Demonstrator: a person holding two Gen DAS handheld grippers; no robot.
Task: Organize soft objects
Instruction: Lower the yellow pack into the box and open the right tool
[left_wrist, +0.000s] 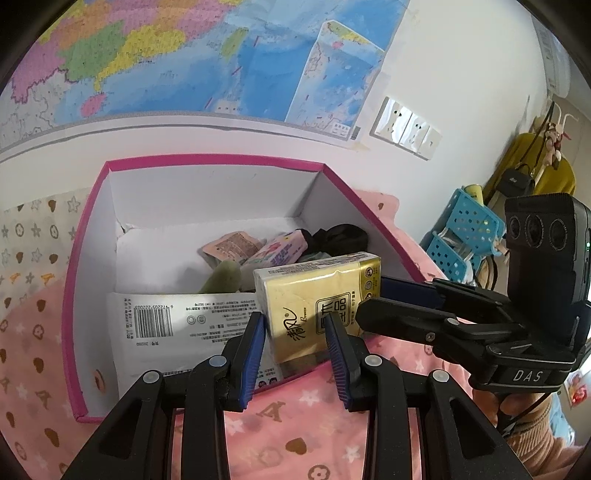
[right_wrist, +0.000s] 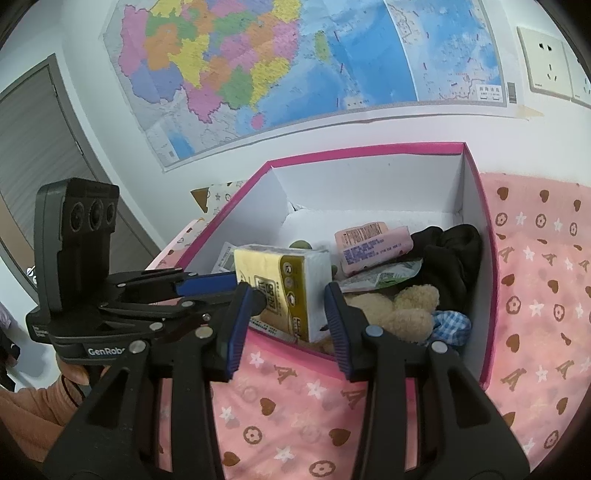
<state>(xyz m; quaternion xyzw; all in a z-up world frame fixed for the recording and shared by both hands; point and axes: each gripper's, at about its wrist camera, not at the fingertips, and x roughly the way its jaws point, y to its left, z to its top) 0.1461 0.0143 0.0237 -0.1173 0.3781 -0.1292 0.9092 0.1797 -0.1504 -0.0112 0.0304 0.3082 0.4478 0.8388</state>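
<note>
The yellow-and-white plastic-wrapped tissue pack (left_wrist: 317, 295) hangs just above the near rim of the pink-edged white cardboard box (left_wrist: 88, 229), pinched on two sides at once: the left tool (left_wrist: 295, 347) has closed on one end, the right tool (right_wrist: 288, 317) on the other. It looks light and squashy, with a slick wrapper, so I'd hold it across the short ends, firm but not crushing. The box sits on a pink patterned bedsheet (left_wrist: 280, 417). Inside lie a pink wipes packet (right_wrist: 373, 247), black cloth (right_wrist: 450, 254), a beige plush bear (right_wrist: 406, 314), a white barcoded pouch (left_wrist: 177, 314) and something green (left_wrist: 221, 280)
</note>
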